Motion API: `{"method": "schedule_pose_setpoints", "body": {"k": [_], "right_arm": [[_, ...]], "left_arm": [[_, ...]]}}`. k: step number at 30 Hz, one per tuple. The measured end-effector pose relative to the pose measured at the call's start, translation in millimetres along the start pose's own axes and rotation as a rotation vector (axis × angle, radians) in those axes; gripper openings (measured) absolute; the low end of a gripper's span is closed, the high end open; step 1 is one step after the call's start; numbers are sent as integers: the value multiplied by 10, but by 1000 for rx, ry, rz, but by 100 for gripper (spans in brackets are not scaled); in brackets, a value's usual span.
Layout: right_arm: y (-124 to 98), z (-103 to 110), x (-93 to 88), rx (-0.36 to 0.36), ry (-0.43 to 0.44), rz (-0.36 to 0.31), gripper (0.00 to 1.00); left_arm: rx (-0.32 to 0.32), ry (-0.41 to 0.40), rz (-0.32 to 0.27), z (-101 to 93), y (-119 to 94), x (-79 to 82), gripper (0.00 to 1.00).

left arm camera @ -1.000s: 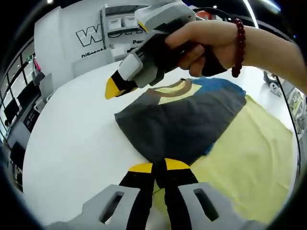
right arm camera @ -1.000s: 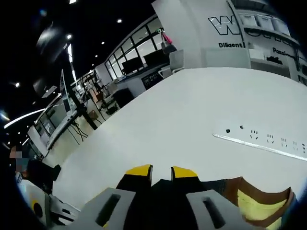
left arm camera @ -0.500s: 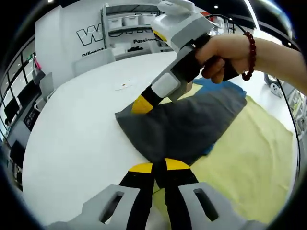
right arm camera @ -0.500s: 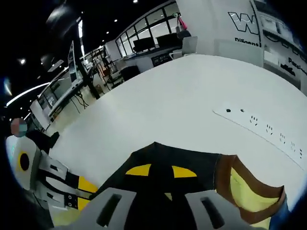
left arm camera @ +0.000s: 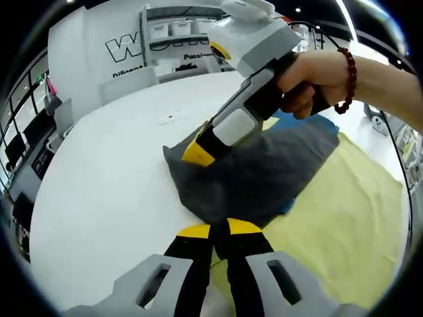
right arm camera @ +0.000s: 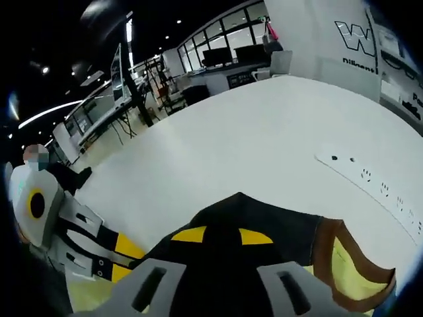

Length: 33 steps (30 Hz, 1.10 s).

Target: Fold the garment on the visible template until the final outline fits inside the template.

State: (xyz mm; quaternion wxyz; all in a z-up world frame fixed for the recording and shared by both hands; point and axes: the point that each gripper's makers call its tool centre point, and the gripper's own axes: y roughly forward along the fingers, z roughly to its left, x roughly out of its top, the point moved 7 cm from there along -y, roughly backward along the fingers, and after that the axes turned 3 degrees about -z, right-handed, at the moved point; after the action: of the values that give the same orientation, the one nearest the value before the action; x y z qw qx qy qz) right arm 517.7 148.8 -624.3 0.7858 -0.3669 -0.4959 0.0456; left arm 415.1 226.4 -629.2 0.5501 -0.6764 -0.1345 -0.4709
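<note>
left gripper view: one garment (left arm camera: 264,175), dark grey, folded, lying partly on the white table (left arm camera: 99,198) and partly on one pale yellow template sheet (left arm camera: 344,224). a blue part of the garment peeks out at 1 o'clock and along the fold's lower edge. left gripper (left arm camera: 219,232) rises from 6 o'clock, its yellow tips pressed together on the near edge of the garment. right gripper (left arm camera: 198,150) comes in from 1 o'clock, held by one hand (left arm camera: 307,82) with a red bead bracelet (left arm camera: 347,79) on the wrist; its yellow tip sits on the garment's far-left corner, and i cannot tell from here how its jaws stand. no containers seen.

right gripper view: right gripper (right arm camera: 222,236) at 6 o'clock, yellow tips a little apart with dark garment (right arm camera: 264,221) cloth between and over them, pinching it. brown collar band (right arm camera: 347,264) with yellow inside at 4 o'clock. left gripper (right arm camera: 125,254) at 8 o'clock. one white power strip (right arm camera: 373,191) on the table (right arm camera: 218,152) at 3 o'clock.
</note>
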Motion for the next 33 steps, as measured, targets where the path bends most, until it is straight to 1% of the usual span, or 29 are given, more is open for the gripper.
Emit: {"method": "schedule_pose_setpoints", "body": {"k": [1, 4, 6, 8, 11, 12, 16, 21, 26, 27, 29, 31, 33], "right_arm": [[23, 12, 33, 22, 0, -16, 9], [57, 18, 53, 37, -1, -31, 8], [91, 27, 59, 59, 16, -39, 6], [126, 30, 49, 68, 27, -31, 5], [165, 28, 18, 64, 16, -16, 1], [162, 28, 23, 65, 13, -20, 0], [146, 42, 41, 61, -34, 1, 0], [123, 0, 113, 37, -104, 6, 0], [107, -36, 167, 19, -115, -7, 0], [44, -93, 284, -22, -111, -52, 0], [30, -96, 348, -32, -101, -80, 0], [33, -67, 383, -34, -102, -93, 0], [68, -39, 421, -74, -157, -109, 0]], "left_arm": [[-3, 0, -1, 13, 12, 1, 7], [-6, -4, -2, 14, 20, 2, 7], [-10, -3, -2, 19, 21, 1, 7], [-11, -5, -2, 23, 22, 0, 7], [-11, -8, -3, 27, 22, -2, 7], [-11, -9, -3, 28, 23, -3, 7], [-10, -10, -2, 32, 28, -3, 7], [-9, -6, 0, 36, 32, -2, 7], [-9, -5, 2, 39, 33, -3, 6], [-9, -4, 2, 39, 33, -3, 6], [-9, -4, 2, 40, 33, -3, 6], [-10, -3, 2, 45, 37, -3, 6], [-10, -3, 3, 43, 36, -2, 6]]}}
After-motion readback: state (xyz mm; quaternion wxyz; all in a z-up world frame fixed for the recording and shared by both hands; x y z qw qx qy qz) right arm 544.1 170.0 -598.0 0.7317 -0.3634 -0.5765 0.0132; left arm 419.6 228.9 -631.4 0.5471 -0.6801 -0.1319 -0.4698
